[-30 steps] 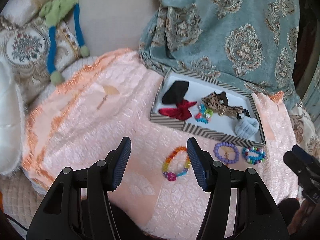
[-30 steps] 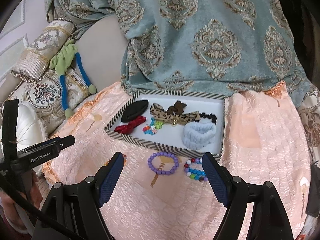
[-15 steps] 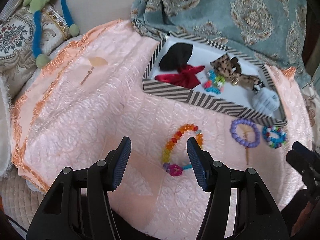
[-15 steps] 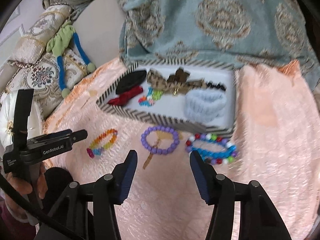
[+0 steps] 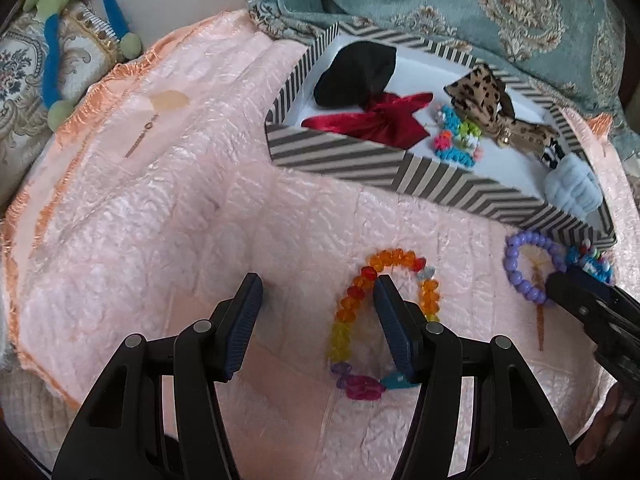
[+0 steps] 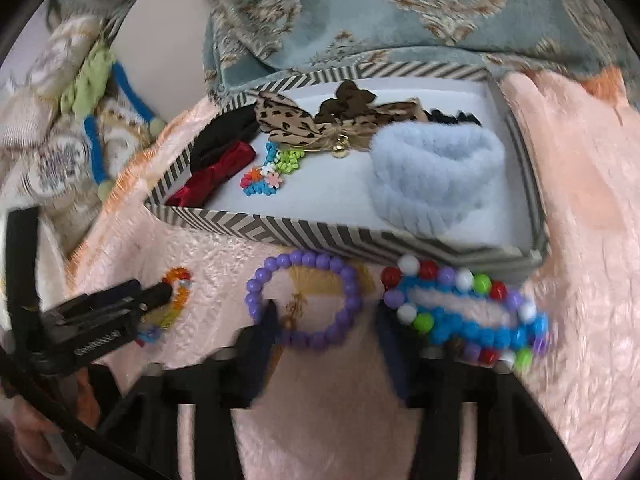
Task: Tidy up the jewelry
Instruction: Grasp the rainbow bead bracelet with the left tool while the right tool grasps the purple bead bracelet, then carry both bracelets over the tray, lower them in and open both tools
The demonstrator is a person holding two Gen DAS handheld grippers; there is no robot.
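Left wrist: left gripper [image 5: 316, 304] spread wide, right finger inside the rainbow bead bracelet [image 5: 384, 320] on the pink quilt [image 5: 160, 220]. Shift rightward so the beads sit between the pads.

Right wrist, blurred: right gripper [image 6: 326, 326] open around the purple bead bracelet [image 6: 306, 300], just beside the striped box [image 6: 280, 234]. Pinch one strand only.

The left gripper [image 5: 318, 292] hung low with its jaws wide apart. The right gripper [image 6: 326, 320], blurred, was also spread open, low and to the left gripper's right.
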